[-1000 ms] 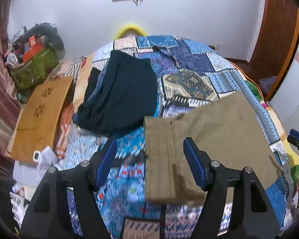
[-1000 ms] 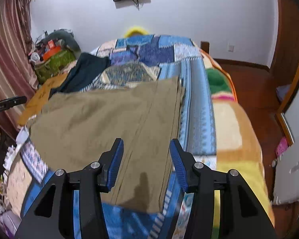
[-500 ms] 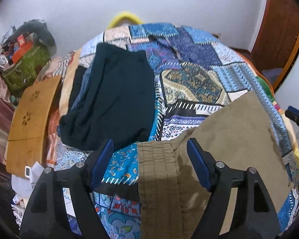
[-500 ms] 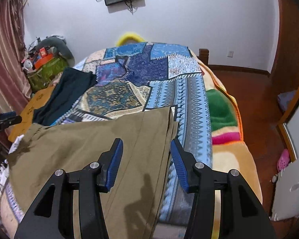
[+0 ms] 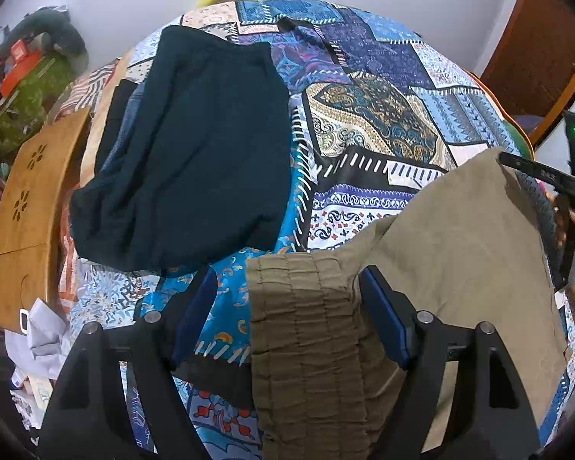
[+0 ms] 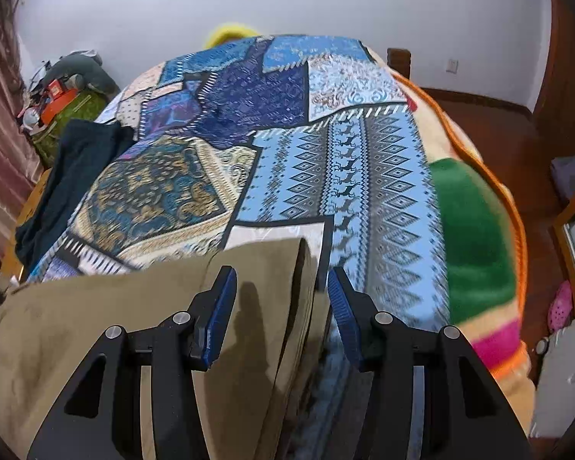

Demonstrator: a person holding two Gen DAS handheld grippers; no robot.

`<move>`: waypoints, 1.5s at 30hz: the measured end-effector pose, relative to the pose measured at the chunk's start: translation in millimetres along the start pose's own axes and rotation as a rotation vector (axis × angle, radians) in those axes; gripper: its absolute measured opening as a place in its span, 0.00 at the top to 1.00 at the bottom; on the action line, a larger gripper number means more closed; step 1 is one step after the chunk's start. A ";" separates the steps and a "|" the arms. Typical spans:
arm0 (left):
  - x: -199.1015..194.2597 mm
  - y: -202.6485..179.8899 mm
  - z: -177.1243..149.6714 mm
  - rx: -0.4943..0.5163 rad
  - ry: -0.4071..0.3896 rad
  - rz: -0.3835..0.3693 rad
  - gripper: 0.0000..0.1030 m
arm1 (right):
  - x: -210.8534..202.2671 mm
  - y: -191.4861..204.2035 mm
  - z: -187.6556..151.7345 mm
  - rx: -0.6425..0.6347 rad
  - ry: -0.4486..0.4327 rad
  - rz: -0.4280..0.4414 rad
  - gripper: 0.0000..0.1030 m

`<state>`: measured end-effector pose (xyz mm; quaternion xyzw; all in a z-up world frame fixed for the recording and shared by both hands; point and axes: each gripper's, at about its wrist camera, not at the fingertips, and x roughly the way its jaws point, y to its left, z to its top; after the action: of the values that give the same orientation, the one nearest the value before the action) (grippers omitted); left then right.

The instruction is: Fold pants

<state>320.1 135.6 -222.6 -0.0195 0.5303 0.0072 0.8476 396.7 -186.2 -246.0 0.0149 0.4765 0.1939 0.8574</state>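
The khaki pants (image 5: pixel 452 245) lie on the patchwork bedspread (image 5: pixel 368 122). The left gripper (image 5: pixel 287 306) stands wide, gathered waistband between its fingers (image 5: pixel 383 322), unpinched. The right gripper (image 6: pixel 281 303) hangs half-open over the hem corner, gripping nothing.

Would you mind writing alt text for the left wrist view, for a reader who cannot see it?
The open left gripper hangs over the gathered waistband end of khaki pants lying on a patchwork bedspread. A dark folded garment lies further back on the left.
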 end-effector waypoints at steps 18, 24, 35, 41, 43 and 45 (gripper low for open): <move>5.3 20.6 -9.9 -0.158 -0.038 -0.022 0.49 | 32.1 12.0 -8.8 -0.092 0.053 -0.109 0.92; -13.6 12.7 -8.6 -0.117 -0.082 0.031 0.49 | 20.1 13.8 -3.5 -0.098 0.050 -0.132 0.89; -65.5 1.8 -6.6 -0.046 -0.199 0.056 0.47 | -71.8 67.0 -11.9 -0.205 -0.097 -0.023 0.75; -82.6 -12.5 -7.3 -0.011 -0.227 0.008 0.45 | -106.5 118.4 -19.5 -0.283 -0.145 0.132 0.69; -82.2 -17.7 -7.7 -0.003 -0.225 -0.003 0.41 | -109.5 134.8 -23.5 -0.298 -0.147 0.172 0.65; -77.1 -23.4 -8.3 0.009 -0.206 -0.016 0.40 | -106.4 152.2 -28.4 -0.310 -0.131 0.217 0.61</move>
<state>279.8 112.5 -156.4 -0.0193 0.4403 0.0000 0.8976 274.8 -86.9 -143.1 -0.0534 0.3798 0.3547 0.8527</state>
